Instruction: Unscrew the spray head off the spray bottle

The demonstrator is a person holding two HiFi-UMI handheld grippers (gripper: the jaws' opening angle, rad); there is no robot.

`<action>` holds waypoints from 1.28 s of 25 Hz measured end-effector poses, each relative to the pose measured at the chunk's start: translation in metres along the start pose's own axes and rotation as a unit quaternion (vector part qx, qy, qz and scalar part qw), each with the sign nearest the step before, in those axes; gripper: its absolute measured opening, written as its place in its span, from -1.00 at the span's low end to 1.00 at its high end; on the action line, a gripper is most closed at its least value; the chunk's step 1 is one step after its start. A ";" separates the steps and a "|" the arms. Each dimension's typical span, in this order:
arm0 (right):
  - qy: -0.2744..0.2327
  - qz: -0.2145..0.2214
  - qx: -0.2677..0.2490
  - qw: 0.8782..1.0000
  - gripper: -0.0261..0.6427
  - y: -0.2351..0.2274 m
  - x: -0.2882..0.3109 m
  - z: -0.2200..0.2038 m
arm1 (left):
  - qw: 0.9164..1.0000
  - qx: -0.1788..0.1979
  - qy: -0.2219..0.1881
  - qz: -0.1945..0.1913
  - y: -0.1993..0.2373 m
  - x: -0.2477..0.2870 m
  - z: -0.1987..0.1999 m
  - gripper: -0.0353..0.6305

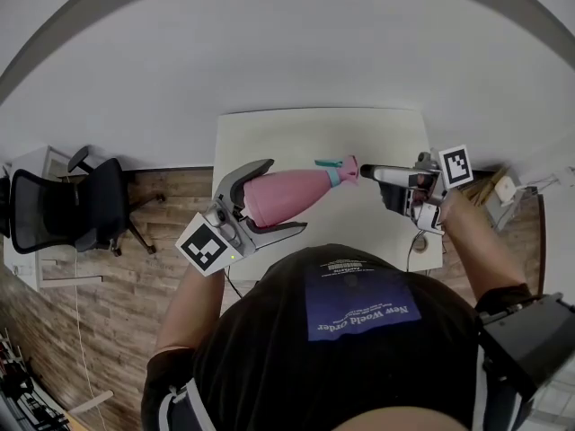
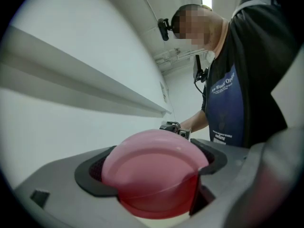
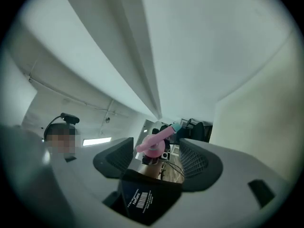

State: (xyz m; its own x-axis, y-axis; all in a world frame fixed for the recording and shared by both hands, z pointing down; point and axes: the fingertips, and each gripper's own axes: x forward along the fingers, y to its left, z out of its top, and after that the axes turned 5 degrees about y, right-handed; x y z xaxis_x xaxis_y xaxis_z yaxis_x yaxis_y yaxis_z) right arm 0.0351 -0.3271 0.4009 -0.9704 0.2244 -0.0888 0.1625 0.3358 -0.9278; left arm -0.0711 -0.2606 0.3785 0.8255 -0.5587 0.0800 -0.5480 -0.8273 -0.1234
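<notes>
the left gripper (image 2: 152, 170) is clamped on the wide base end of the pink spray bottle (image 1: 286, 196). its dark pads (image 2: 92, 172) press the body from both sides, and the bottle lies level over the white table (image 1: 269, 133), neck aimed toward the right gripper (image 3: 154, 158). that one stands wide, touching nothing. the pink spray head (image 3: 153, 144) sits just ahead at the jaw tips, with its teal nozzle (image 3: 175, 126) sticking out. an office chair (image 1: 63, 206) stands off at the left on the wood floor (image 1: 135, 277).
</notes>
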 end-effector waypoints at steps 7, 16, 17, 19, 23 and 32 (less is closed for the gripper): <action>0.033 0.039 0.048 0.998 -0.11 -0.005 0.031 -0.012 | 0.992 0.122 0.025 -0.028 -0.014 0.001 -0.002 0.57; 0.082 0.061 0.071 0.992 -0.11 0.001 0.048 -0.024 | 0.985 0.171 0.028 -0.028 -0.028 0.011 0.006 0.57; 0.086 0.061 0.072 0.992 -0.11 0.001 0.049 -0.025 | 0.985 0.167 0.022 -0.027 -0.029 0.012 0.006 0.57; 0.089 0.059 0.075 0.991 -0.12 0.000 0.051 -0.027 | 0.987 0.157 0.011 -0.026 -0.032 0.013 0.005 0.57; 0.090 0.048 0.068 0.992 -0.41 -0.003 0.051 -0.029 | 0.986 0.164 0.013 -0.029 -0.037 0.015 0.004 0.57; 0.082 0.039 -0.006 0.996 -0.54 0.006 0.050 -0.023 | 0.988 0.150 0.020 -0.038 -0.031 0.014 0.011 0.57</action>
State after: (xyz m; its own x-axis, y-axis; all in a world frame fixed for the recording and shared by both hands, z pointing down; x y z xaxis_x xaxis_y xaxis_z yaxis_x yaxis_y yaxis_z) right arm -0.0086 -0.2931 0.3995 -0.9129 0.3959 -0.0993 0.2390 0.3214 -0.9163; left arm -0.0411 -0.2425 0.3724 0.8535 -0.5024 0.1383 -0.4150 -0.8159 -0.4026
